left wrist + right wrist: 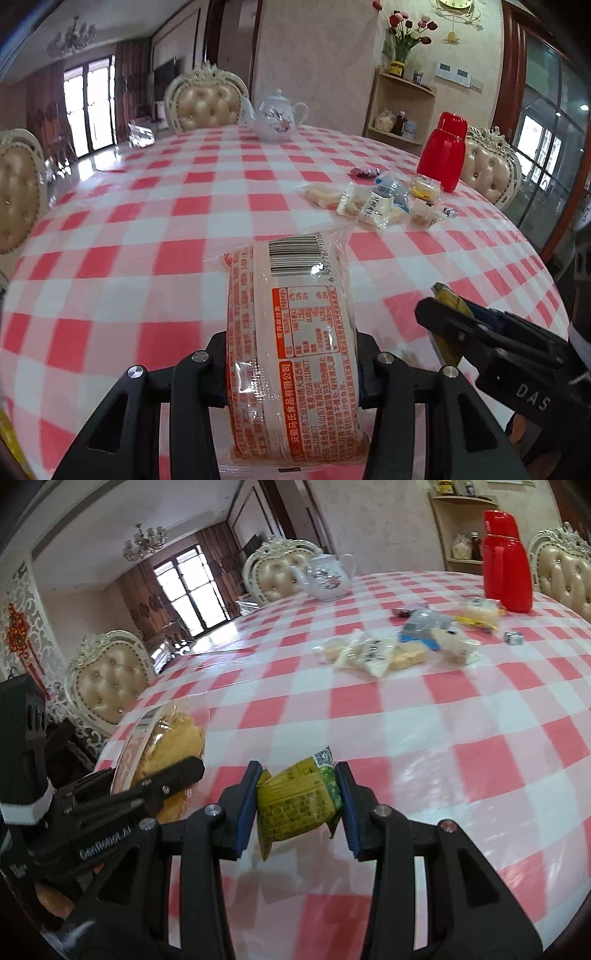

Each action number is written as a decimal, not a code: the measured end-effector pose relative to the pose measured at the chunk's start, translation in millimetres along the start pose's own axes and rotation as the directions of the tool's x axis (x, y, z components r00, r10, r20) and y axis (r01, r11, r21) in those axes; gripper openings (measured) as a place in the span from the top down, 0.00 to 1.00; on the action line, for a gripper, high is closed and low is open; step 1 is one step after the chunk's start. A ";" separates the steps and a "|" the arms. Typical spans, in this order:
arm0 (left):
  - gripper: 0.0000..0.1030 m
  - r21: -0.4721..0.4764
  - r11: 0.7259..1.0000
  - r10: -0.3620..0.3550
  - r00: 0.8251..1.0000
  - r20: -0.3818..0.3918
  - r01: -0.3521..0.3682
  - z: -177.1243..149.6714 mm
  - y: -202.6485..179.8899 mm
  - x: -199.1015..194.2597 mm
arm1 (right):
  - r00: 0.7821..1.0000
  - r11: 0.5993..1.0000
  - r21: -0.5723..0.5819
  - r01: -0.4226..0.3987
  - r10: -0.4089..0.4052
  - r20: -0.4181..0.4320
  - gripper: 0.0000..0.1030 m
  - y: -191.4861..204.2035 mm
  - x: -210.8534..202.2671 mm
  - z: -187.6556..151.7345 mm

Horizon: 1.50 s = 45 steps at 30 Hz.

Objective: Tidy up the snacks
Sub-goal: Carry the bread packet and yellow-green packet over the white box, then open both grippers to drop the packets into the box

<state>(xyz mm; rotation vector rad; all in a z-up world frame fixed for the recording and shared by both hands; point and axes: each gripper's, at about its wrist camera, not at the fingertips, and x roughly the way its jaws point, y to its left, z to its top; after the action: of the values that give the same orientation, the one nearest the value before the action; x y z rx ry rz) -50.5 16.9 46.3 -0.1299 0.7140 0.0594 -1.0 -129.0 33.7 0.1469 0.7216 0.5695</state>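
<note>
My left tongs (291,369) are clamped on a puffy clear-and-orange cake packet (291,350) above the red-checked table (147,221); it's light, squashy and crinkly-slick, so I grip mid-body. Barcode side up, 有限公司 readable. Right tongs (299,805) pinch a soft yellow-green foil snack pouch (295,797) with a QR code; "GenRobot.AI" on the other rig.

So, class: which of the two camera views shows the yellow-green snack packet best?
The right wrist view: the yellow-green snack packet sits central, clamped in the right tool, print visible. The left wrist view shows only a yellow sliver of it poking from that tool at the frame's right.
</note>
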 end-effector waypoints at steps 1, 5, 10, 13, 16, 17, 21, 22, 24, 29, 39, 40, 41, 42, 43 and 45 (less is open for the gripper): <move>0.55 0.003 1.000 0.007 1.000 0.005 -0.007 -3.5 4.0 -6.0 | 1.000 1.000 -0.008 -0.012 0.012 0.002 0.57 8.1 -0.3 -1.7; 0.54 0.002 0.999 0.037 0.999 0.015 -0.037 -15.4 23.5 -24.3 | 0.998 0.998 -0.029 -0.061 0.061 0.010 0.57 34.0 -1.4 -7.4; 0.55 -0.030 0.997 0.072 0.997 0.037 -0.071 -27.8 54.8 -50.2 | 0.994 0.991 -0.079 -0.104 0.105 0.006 0.57 67.7 1.0 -15.3; 0.54 -0.057 0.995 0.088 0.995 0.051 -0.085 -35.2 74.1 -64.2 | 0.991 0.987 -0.099 -0.130 0.130 -0.003 0.57 84.7 4.5 -19.4; 0.54 -0.095 0.991 0.103 0.993 0.051 -0.098 -45.2 97.7 -76.7 | 0.988 0.981 -0.116 -0.154 0.153 -0.013 0.57 99.3 6.8 -23.7; 0.54 -0.107 0.989 0.107 0.993 0.049 -0.101 -48.7 105.6 -80.0 | 0.987 0.979 -0.121 -0.161 0.160 -0.018 0.57 104.1 7.9 -24.8; 0.54 -0.145 0.981 0.140 0.989 0.049 -0.132 -61.3 132.4 -94.5 | 0.981 0.969 -0.149 -0.195 0.190 -0.046 0.57 125.6 15.3 -30.8; 0.54 -0.150 0.979 0.149 0.988 0.050 -0.140 -63.5 137.4 -97.4 | 0.978 0.966 -0.158 -0.205 0.199 -0.054 0.57 132.3 17.2 -32.6; 0.54 -0.167 0.974 0.166 0.985 0.052 -0.155 -68.9 149.5 -104.2 | 0.975 0.960 -0.176 -0.219 0.211 -0.064 0.57 144.0 19.2 -36.6; 0.54 -0.199 0.960 0.211 0.976 0.054 -0.196 -81.0 176.8 -118.8 | 0.962 0.939 -0.214 -0.271 0.256 -0.098 0.57 175.1 25.6 -45.5; 0.54 -0.314 0.884 0.381 0.923 0.051 -0.347 -101.6 253.7 -161.1 | 0.902 0.829 -0.358 -0.430 0.383 -0.198 0.57 280.1 34.6 -74.7; 0.54 -0.327 0.873 0.398 0.916 0.050 -0.362 -103.9 261.9 -166.8 | 0.896 0.817 -0.370 -0.443 0.392 -0.208 0.57 289.5 35.4 -77.8; 0.54 -0.336 0.864 0.413 0.910 0.047 -0.375 -106.3 268.7 -171.3 | 0.889 0.803 -0.383 -0.457 0.401 -0.221 0.57 299.8 36.6 -81.8; 0.54 -0.342 0.856 0.426 0.904 0.043 -0.387 -108.3 275.4 -174.9 | 0.883 0.791 -0.394 -0.468 0.407 -0.232 0.57 307.4 37.7 -85.4; 0.54 -0.348 0.849 0.437 0.898 0.041 -0.398 -109.4 280.9 -177.8 | 0.876 0.777 -0.406 -0.482 0.414 -0.247 0.57 317.5 39.0 -90.4; 0.54 -0.363 0.833 0.459 0.888 0.030 -0.418 -113.1 292.7 -182.5 | 0.862 0.753 -0.420 -0.506 0.425 -0.276 0.57 332.0 42.6 -98.6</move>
<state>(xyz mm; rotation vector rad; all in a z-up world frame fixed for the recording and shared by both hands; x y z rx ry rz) -290.5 289.2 52.7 -0.2972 0.5987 0.6369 -186.9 166.2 40.6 -0.1974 0.6812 1.2456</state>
